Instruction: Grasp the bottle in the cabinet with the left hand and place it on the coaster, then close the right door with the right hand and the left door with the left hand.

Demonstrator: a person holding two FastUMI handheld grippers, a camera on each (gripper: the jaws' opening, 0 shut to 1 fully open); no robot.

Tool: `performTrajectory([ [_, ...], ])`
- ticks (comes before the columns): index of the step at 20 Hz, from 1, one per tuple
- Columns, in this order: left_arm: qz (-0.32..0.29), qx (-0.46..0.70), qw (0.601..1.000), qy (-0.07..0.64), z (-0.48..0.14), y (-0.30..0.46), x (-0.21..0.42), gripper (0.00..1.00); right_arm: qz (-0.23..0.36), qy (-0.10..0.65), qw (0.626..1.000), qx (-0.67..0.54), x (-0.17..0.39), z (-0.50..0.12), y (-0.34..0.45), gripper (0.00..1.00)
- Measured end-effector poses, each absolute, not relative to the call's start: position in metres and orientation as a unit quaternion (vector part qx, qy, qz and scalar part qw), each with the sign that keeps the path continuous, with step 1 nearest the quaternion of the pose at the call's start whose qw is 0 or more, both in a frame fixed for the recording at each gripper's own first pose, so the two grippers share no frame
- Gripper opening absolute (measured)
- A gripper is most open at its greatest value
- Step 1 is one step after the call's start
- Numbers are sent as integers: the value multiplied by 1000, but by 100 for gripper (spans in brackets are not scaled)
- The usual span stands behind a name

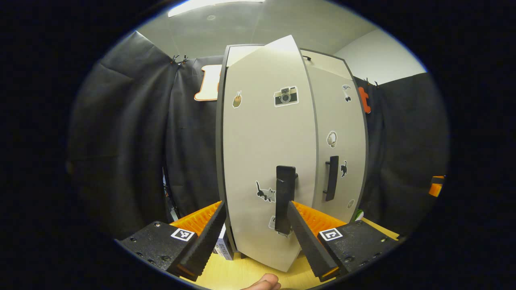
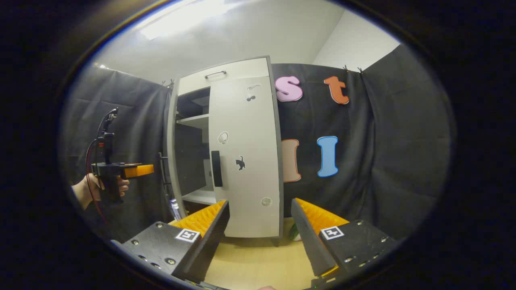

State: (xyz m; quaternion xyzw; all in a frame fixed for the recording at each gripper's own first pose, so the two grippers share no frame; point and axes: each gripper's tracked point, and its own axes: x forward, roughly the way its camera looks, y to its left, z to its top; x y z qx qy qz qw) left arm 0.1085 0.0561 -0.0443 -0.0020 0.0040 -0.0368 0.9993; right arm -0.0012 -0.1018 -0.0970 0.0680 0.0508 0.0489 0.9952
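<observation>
Left hand-held gripper (image 1: 254,225) gapes at the ajar left door (image 1: 266,161).

No word, brand or number can be read anywhere. The cabinet doors carry only picture stickers — on the left door (image 1: 268,161) a camera sticker (image 1: 286,96), a small cup-like one (image 1: 237,99) and a cat sticker (image 1: 265,192); on the right door (image 2: 246,161) a black cat sticker (image 2: 240,163), a pale round one (image 2: 223,137) and a cherry-like mark (image 2: 250,96). Each gripper body bears a square black-and-white marker tag (image 1: 182,234) — a coded pattern, not text — and a small box (image 1: 223,245) at the cabinet foot has print too small to make out.
</observation>
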Motion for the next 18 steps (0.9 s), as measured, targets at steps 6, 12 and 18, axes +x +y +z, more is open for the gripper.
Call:
performTrajectory([
  [6, -20, -14, 1000, 9, -43, 45, 71, 94, 61, 47, 994, 80, -11, -89, -97, 93],
  [12, -16, -22, 1000, -2, -36, 37, 39, 96, 69, 44, 995, 64, -18, -89, -67, 93],
  [18, -11, -15, 1000, 2, -46, 45, 24, 94, 56, 37, 996, 63, -2, -76, -37, 93],
])
